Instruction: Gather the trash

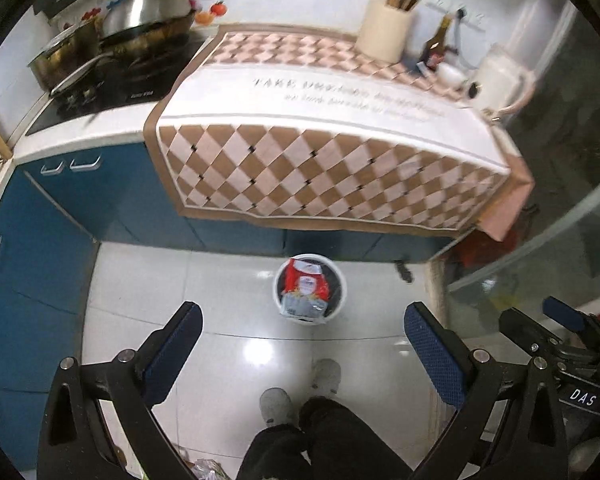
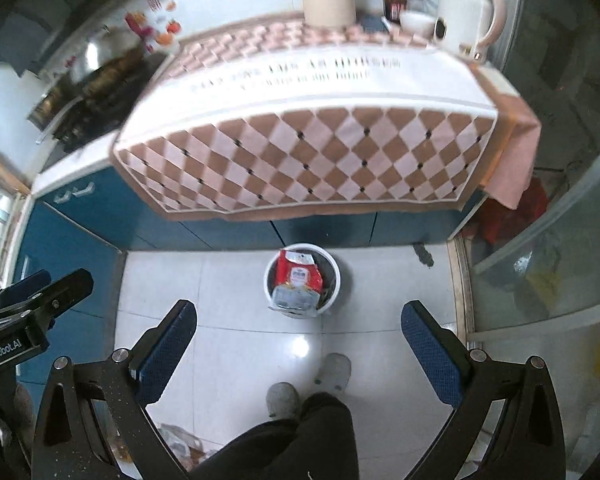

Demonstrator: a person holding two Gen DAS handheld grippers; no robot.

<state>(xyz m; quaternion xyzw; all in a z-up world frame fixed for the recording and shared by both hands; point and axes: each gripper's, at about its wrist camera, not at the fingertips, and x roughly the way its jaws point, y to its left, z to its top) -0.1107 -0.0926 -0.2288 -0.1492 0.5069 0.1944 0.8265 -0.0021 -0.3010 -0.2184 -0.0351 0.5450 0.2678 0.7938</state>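
A small white trash bin (image 1: pixel 340 280) stands on the tiled floor against the blue cabinets; it also shows in the right wrist view (image 2: pixel 338 276). A red and silver snack bag (image 1: pixel 306 286) sticks out of it, also seen in the right wrist view (image 2: pixel 300 276). My left gripper (image 1: pixel 304 344) is open and empty, held high above the floor just short of the bin. My right gripper (image 2: pixel 299 338) is open and empty, at a similar height beside it. The right gripper's body appears at the right edge of the left view (image 1: pixel 560 344).
A counter covered by a brown and pink checkered cloth (image 1: pixel 320 172) holds a utensil jar (image 1: pixel 384 30), a bottle (image 1: pixel 436 46) and a white kettle (image 1: pixel 496 80). Pots sit on the stove (image 1: pixel 112 76) at left. A glass door (image 1: pixel 560 200) stands at right. The person's feet (image 1: pixel 300 392) are below.
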